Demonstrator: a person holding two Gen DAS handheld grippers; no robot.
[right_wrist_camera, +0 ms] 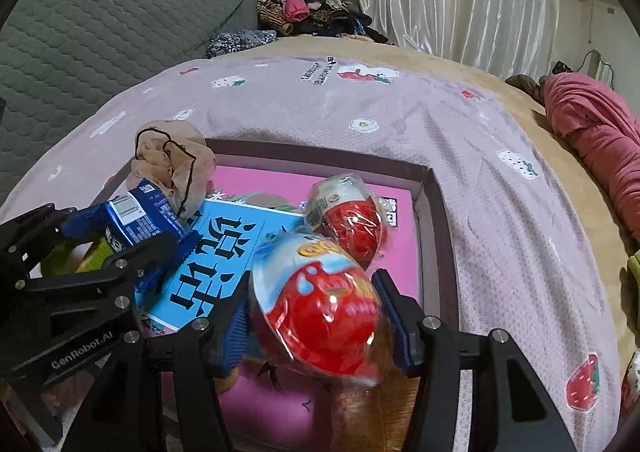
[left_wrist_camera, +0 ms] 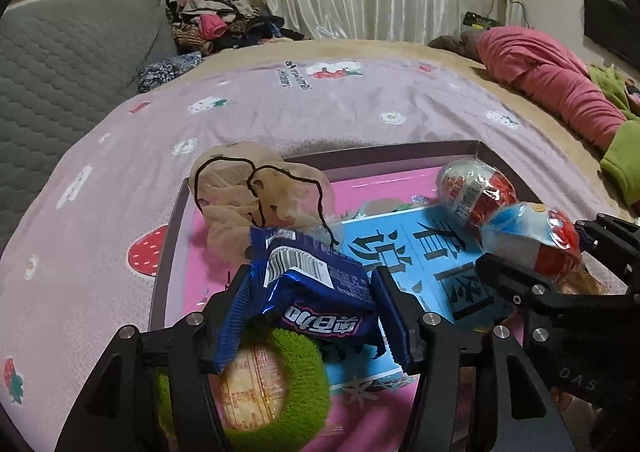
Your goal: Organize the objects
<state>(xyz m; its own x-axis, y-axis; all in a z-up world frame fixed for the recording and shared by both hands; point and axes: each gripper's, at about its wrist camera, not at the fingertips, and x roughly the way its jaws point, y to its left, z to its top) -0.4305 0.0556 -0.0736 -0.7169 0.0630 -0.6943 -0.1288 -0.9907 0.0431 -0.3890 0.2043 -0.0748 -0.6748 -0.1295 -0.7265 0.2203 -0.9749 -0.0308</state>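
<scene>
Below, a green ring [left_wrist_camera: 244, 392] hides behind the left gripper [left_wrist_camera: 312, 312]. It grips a blue wrapper [left_wrist_camera: 312, 284]. The right gripper [right_wrist_camera: 316, 316] clasps a toy egg [right_wrist_camera: 320, 312].

Tray [left_wrist_camera: 176, 244] on bedspread [left_wrist_camera: 280, 108]; eggs [left_wrist_camera: 476, 188] in tray, right.

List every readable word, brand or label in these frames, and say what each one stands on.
"GenRobot.AI": on the left gripper body.
"DAS": on the right gripper body, cut off.
Large black Chinese characters on the blue card: legible, partly covered.
Blue snack packet logo: upside down, unclear.
Egg toy wrapper, pink blanket lettering: blurred.
</scene>
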